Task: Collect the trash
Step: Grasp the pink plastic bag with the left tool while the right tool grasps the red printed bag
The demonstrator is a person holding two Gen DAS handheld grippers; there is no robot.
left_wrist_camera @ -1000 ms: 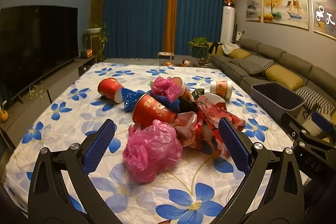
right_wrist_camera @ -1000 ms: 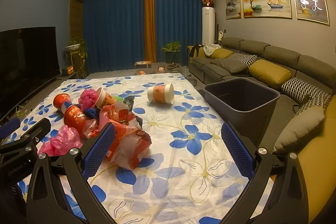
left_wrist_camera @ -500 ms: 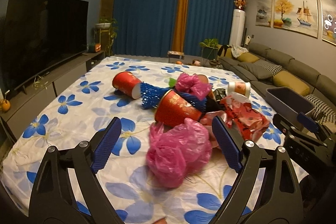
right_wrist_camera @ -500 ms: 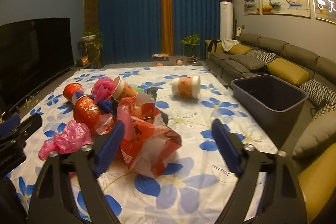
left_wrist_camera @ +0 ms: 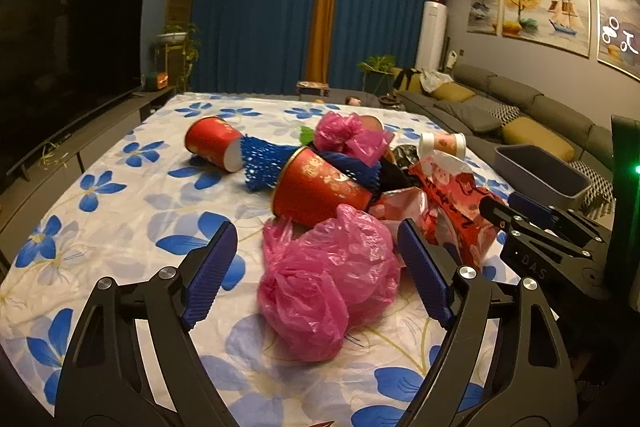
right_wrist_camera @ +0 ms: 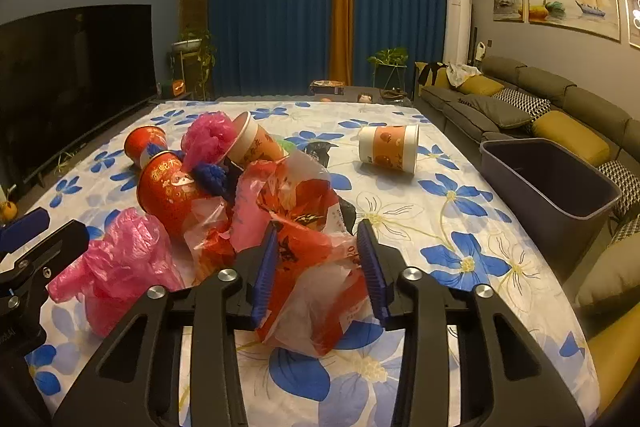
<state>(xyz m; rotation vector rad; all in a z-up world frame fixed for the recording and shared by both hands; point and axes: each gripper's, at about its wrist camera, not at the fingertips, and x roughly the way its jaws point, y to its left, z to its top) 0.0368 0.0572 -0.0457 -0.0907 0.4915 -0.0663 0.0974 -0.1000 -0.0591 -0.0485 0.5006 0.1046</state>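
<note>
A pile of trash lies on the flowered tablecloth (left_wrist_camera: 120, 211): a pink plastic bag (left_wrist_camera: 328, 279), red cups (left_wrist_camera: 316, 187), blue netting (left_wrist_camera: 264, 163) and a red-and-white plastic bag (right_wrist_camera: 308, 247). My left gripper (left_wrist_camera: 316, 275) is open with its fingers on either side of the pink bag. My right gripper (right_wrist_camera: 320, 267) is partly closed around the red-and-white bag, its pads touching it. The pink bag also shows in the right wrist view (right_wrist_camera: 120, 263). A grey bin (right_wrist_camera: 548, 183) stands beside the table's right edge.
A white-and-orange paper cup (right_wrist_camera: 388, 147) lies on its side farther back on the table. A sofa (right_wrist_camera: 560, 111) runs along the right wall, a television (left_wrist_camera: 60, 67) along the left. The right gripper's body (left_wrist_camera: 552, 247) is close to my left gripper.
Both grippers have moved forward into the pile. The right gripper has narrowed onto the red-and-white bag. The left gripper now straddles the pink bag.
</note>
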